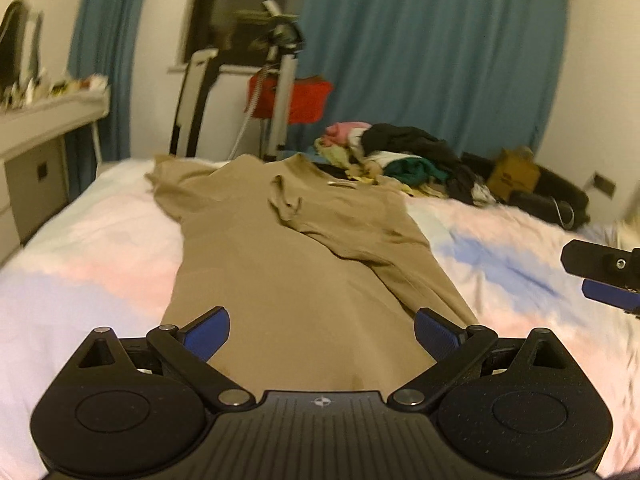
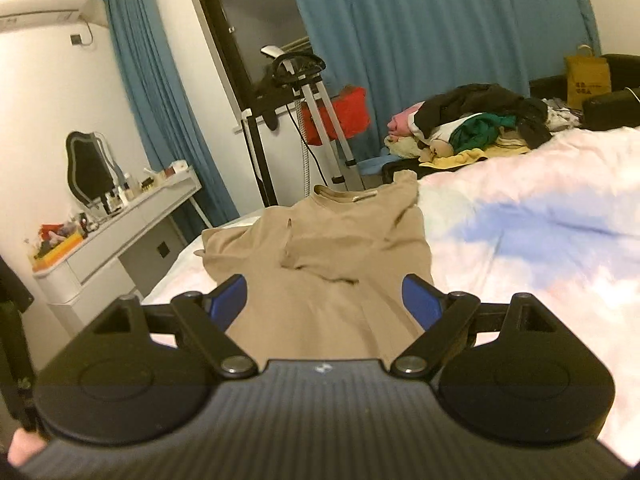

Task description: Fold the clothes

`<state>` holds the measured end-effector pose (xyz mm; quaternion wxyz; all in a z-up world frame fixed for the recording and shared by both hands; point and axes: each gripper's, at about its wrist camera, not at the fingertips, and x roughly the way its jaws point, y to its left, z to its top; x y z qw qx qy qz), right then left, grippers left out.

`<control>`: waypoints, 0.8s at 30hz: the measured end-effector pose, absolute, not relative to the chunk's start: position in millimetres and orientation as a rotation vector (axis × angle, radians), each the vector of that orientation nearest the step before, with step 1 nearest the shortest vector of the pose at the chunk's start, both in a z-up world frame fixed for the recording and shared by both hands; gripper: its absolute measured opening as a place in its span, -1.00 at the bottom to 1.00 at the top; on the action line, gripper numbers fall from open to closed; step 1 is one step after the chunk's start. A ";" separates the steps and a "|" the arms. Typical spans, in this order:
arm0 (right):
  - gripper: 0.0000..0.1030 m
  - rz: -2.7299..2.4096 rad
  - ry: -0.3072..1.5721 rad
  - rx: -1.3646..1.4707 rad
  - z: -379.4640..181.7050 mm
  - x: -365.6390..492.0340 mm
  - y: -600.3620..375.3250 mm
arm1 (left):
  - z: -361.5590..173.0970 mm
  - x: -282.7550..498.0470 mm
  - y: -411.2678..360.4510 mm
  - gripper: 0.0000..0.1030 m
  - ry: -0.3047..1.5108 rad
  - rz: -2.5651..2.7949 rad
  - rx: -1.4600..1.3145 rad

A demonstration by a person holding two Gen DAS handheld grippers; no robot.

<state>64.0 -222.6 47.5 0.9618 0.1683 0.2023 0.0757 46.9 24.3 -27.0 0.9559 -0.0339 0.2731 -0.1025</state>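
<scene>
Tan T-shirt (image 1: 304, 264), 1 sleeve folded inward

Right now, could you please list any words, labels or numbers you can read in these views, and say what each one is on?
None can be read.
Yellow paper bag: dark print, too blurred to read.
Beige shirt neck label: too small to read.
Brown box: dark marks, blurred.

A bed (image 1: 100, 248) in pastel covers carries a spread tan shirt (image 1: 288, 264) and a clothes pile (image 1: 404, 152)
</scene>
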 end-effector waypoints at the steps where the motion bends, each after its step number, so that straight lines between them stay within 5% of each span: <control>1: 0.67 0.135 0.411 0.346 43.3 59.3 -224.3 | -28.8 43.5 18.8 0.94 0.552 -0.209 -0.046; 15: 0.67 0.097 0.358 0.417 40.3 28.0 -265.5 | -54.8 24.3 -20.1 0.91 0.656 -0.291 -0.005; 24: 0.67 0.056 0.343 0.456 47.6 19.7 -299.7 | -60.8 37.7 -36.8 0.73 0.806 -0.467 -0.217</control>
